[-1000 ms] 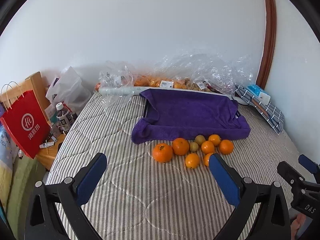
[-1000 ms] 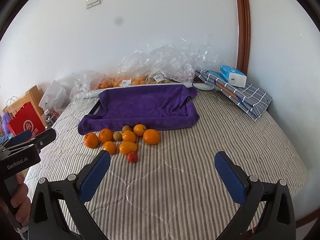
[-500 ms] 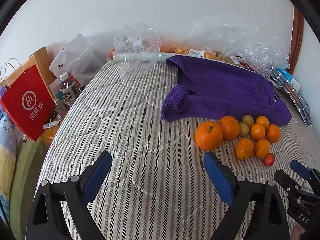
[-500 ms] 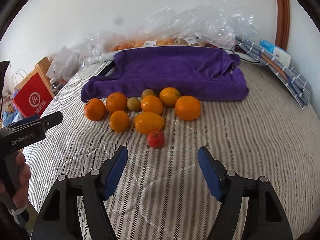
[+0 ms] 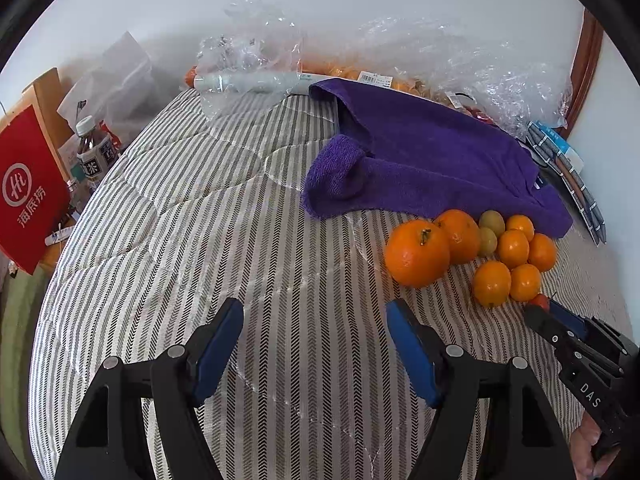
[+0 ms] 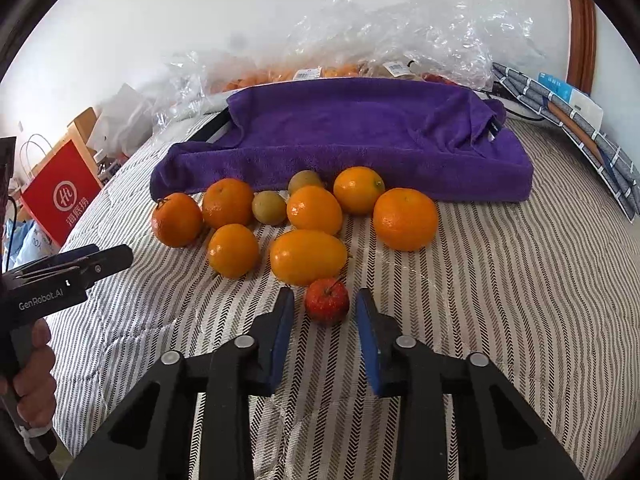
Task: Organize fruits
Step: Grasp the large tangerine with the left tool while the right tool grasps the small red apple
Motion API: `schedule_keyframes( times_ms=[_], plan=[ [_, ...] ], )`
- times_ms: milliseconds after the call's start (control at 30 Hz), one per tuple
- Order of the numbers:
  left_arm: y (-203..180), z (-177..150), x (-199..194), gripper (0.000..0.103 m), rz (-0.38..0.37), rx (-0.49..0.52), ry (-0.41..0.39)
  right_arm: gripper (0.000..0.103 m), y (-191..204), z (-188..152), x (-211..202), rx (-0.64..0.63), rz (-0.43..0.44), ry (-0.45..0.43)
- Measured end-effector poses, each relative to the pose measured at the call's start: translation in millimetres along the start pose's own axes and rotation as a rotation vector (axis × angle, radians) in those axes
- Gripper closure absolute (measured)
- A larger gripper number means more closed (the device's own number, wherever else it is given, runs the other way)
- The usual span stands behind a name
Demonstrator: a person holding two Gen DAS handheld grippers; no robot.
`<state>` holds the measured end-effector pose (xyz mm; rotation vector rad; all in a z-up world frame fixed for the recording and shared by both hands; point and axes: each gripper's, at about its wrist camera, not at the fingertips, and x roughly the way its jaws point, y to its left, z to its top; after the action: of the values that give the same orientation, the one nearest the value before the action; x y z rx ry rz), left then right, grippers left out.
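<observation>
Several oranges [image 6: 314, 208], two greenish fruits [image 6: 269, 207] and an oval orange fruit [image 6: 308, 256] lie in a cluster on the striped bed [image 6: 500, 300], in front of a purple towel [image 6: 360, 132]. A small red fruit [image 6: 326, 300] sits nearest, between the tips of my right gripper [image 6: 325, 294]. Narrow gaps show on both sides of it, so the pads are not pressing. My left gripper [image 5: 315, 306] hovers low over bare bedding, left of the biggest orange [image 5: 416, 252]. Its jaws are closing and hold nothing.
Crumpled clear plastic bags [image 6: 400, 40] with more fruit line the wall behind the towel. A red paper bag [image 5: 28, 192] and a bottle [image 5: 94, 148] stand off the bed's left edge. A checked cloth with a blue box [image 6: 580, 120] lies at the far right.
Both grippers have sunk toward the bed and come closer to the fruit. Both pairs of jaws have narrowed, the right much more, and it now straddles the small red fruit.
</observation>
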<state>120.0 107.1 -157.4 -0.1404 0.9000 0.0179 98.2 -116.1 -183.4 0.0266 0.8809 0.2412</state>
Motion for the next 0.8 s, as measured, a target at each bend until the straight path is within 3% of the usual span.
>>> schedule_keyframes(
  times_ms=[133, 267, 533, 800],
  plan=[
    [-6, 1, 6, 0.031, -0.031, -0.002, 0.015, 0.08, -3, -1, -1, 0.009, 0.002, 0.0],
    [-17, 5, 9, 0.031, -0.058, 0.013, 0.006, 0.08, -12, -5, -9, 0.016, -0.065, -0.018],
    [-40, 17, 25, 0.031, -0.11, 0.03, 0.004, 0.08, -40, -14, -24, 0.057, -0.113, -0.028],
    [-56, 15, 32, 0.062, -0.095, 0.087, -0.034, 0.08, -48, -21, -29, 0.069, -0.119, -0.044]
  ],
)
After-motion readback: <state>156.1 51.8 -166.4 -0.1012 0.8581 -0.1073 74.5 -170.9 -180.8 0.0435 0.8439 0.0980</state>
